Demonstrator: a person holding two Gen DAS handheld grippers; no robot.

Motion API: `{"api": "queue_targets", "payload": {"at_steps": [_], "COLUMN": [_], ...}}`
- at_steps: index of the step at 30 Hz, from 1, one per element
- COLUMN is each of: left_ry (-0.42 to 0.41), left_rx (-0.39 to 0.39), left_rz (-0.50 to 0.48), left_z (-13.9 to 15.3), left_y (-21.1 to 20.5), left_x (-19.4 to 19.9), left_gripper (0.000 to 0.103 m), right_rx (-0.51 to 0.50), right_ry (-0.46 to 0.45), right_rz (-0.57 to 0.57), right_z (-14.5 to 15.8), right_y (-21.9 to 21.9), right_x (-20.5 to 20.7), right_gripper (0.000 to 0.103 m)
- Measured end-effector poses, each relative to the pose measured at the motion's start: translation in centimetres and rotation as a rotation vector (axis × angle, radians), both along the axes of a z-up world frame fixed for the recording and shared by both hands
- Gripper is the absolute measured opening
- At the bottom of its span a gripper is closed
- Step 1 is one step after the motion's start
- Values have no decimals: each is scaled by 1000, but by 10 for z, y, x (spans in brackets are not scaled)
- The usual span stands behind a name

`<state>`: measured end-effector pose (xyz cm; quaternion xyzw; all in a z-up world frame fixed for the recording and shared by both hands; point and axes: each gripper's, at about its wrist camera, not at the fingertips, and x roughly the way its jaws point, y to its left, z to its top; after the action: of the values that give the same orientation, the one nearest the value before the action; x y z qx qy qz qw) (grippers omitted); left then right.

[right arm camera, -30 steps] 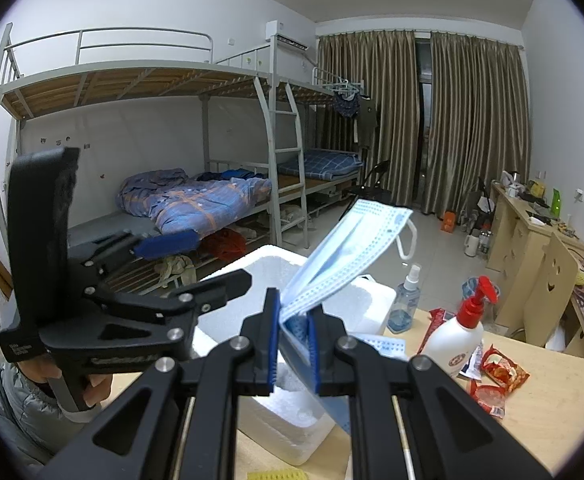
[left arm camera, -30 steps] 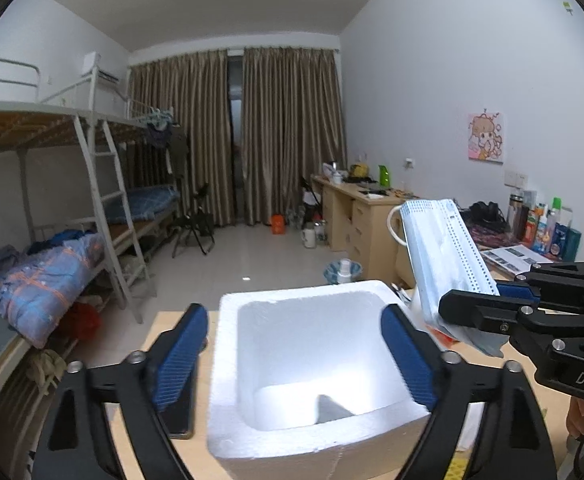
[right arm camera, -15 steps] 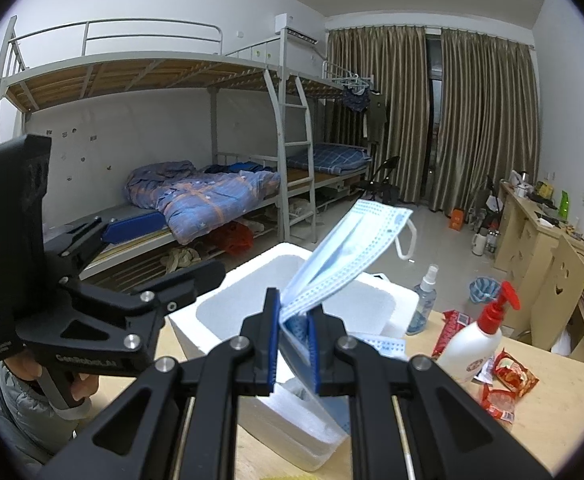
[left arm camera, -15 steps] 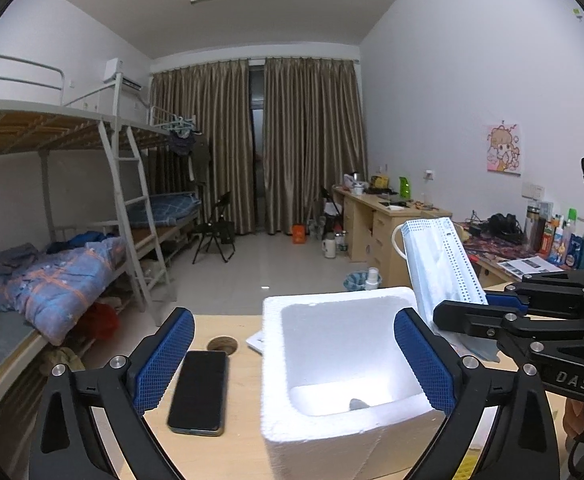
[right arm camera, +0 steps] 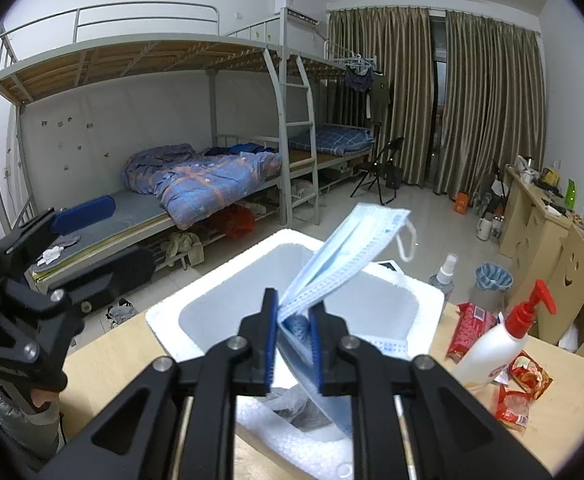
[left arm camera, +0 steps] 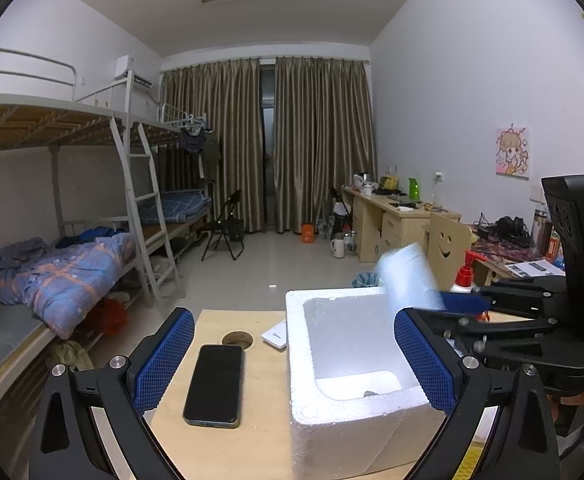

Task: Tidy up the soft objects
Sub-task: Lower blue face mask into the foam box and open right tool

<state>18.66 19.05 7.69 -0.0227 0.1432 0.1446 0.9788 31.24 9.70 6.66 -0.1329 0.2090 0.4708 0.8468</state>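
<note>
Since a second ago the left gripper [left arm camera: 293, 360] has drawn back from the foam box [left arm camera: 347, 412], so the wooden table [left arm camera: 172, 432] and a black phone [left arm camera: 215, 385] now show between its fingers, where before the box filled that gap. Over the same second the right gripper [right arm camera: 293, 338] has tipped down toward the box, and the face mask [right arm camera: 347, 248] it carries now leans over the box's opening. Its blue pads are drawn narrow around the mask's lower folded end, while the rest of the mask fans up and away to the right of the fingertips, one ear loop hanging free at the far tip.

From the left wrist view the mask [left arm camera: 409, 278] is a blurred pale-blue sheet just beyond the left gripper's right finger, above the box's far right corner, with the right gripper [left arm camera: 463, 304] holding it from the side. The left gripper's jaws stand wide with nothing between the pads; the phone lies just ahead of its left finger and the box sits ahead of its right finger.

In the right wrist view the foam box [right arm camera: 220, 304] lies directly below and ahead of the fingertips. To the right of that gripper stand a white pump bottle [right arm camera: 499, 344] with a red top, a small clear spray bottle [right arm camera: 443, 276] and red snack packets [right arm camera: 471, 326].
</note>
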Motion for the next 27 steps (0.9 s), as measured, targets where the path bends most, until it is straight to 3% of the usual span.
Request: {"api": "queue_targets", "payload": {"at_steps": [3, 18, 27], "left_ry": [0, -1, 23], "left_rx": [-4, 2, 15], "left_rz": [1, 1, 38], "left_z": [0, 2, 4], "left_y": [1, -5, -27], "left_x": [-1, -4, -2], "left_gripper": [100, 100, 100], "right_rx": [10, 40, 90], "right_ry": [-9, -31, -44], "right_rz": [-1, -36, -93], "right_z": [2, 11, 21], "right_y": [-2, -17, -47], "right_x": [-3, -12, -16], "right_gripper": [72, 76, 90]}}
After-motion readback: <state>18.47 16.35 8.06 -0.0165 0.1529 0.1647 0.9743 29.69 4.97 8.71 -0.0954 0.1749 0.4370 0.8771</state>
